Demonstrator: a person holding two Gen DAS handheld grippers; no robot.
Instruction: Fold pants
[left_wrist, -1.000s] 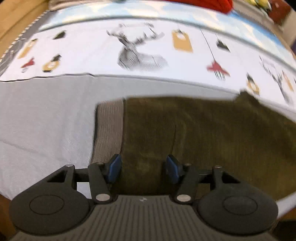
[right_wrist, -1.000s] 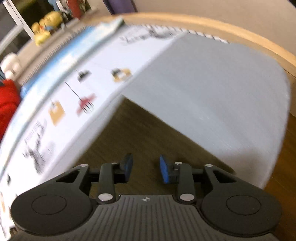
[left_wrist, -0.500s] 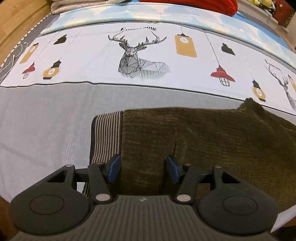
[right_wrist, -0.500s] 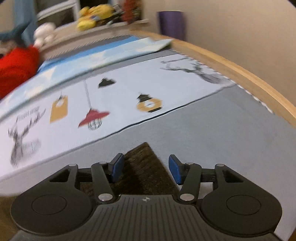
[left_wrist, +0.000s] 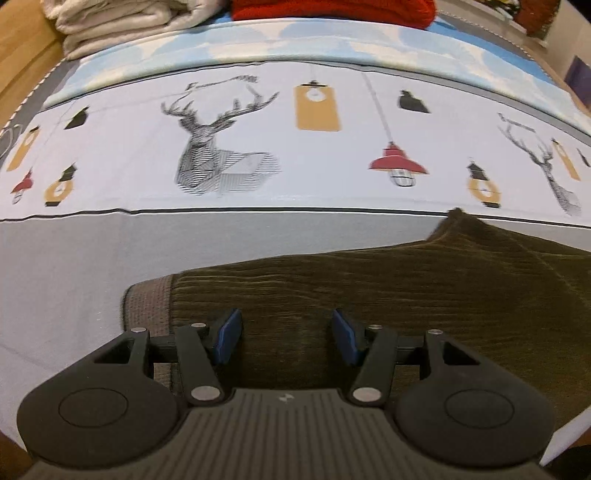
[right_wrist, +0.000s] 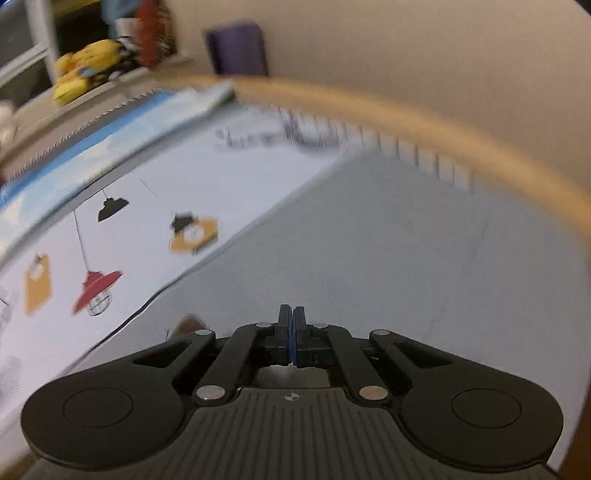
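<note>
Here, left claw (left_wrist: 287, 341) spread above olive pants (left_wrist: 369, 295), right claw (right_wrist: 291, 334) just pressed together, seemingly empty

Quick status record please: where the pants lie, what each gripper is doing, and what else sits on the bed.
surface: bed sheet, grey band near, printed deer-and-lamp band beyond
pants: olive pants lying flat on the grey band, striped waistband at the left end
left gripper: jaws open over the pants near the waistband, nothing pinched
right gripper: jaws shut; no cloth visible between them, view blurred
pants in right view: only a small brown bit left of the gripper
far edge: folded white blanket, red fabric
</note>
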